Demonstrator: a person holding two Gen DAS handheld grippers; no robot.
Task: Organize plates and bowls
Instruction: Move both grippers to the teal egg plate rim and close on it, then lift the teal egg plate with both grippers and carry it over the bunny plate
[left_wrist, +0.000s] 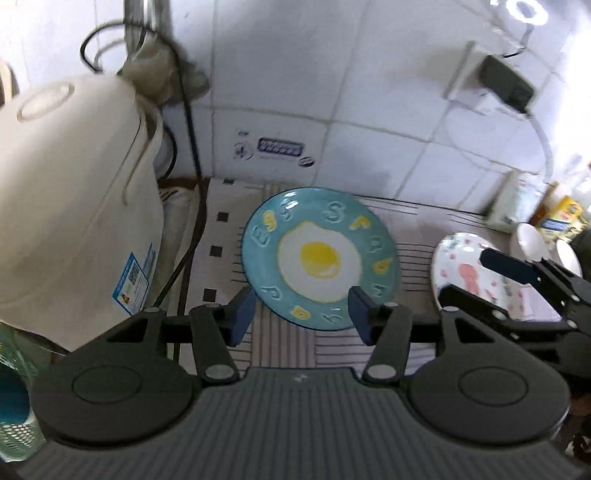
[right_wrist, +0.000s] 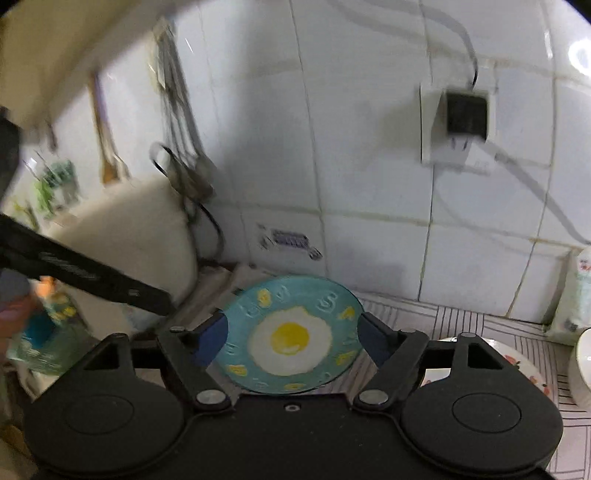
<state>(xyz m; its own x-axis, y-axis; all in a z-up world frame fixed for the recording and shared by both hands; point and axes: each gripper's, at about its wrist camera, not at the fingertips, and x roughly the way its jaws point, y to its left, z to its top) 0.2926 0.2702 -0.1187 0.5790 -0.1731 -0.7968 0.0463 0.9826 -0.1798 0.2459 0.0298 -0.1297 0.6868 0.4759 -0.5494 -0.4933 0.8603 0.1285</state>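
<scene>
A teal plate with a fried-egg picture and raised letters (left_wrist: 319, 258) lies flat on the striped mat by the tiled wall; it also shows in the right wrist view (right_wrist: 291, 336). My left gripper (left_wrist: 301, 314) is open and empty, hovering over the plate's near edge. My right gripper (right_wrist: 291, 338) is open and empty, its blue pads on either side of the plate from above. In the left wrist view the right gripper (left_wrist: 476, 275) reaches in over a white floral plate (left_wrist: 461, 269), which also shows at the right wrist view's lower right (right_wrist: 517, 363).
A cream rice cooker (left_wrist: 74, 199) with a black cord stands left of the teal plate. White bowls (left_wrist: 532, 240) and packets stand at the right. A wall socket with a black adapter (right_wrist: 465, 114) is on the tiles. A green basket (left_wrist: 14, 369) is at the lower left.
</scene>
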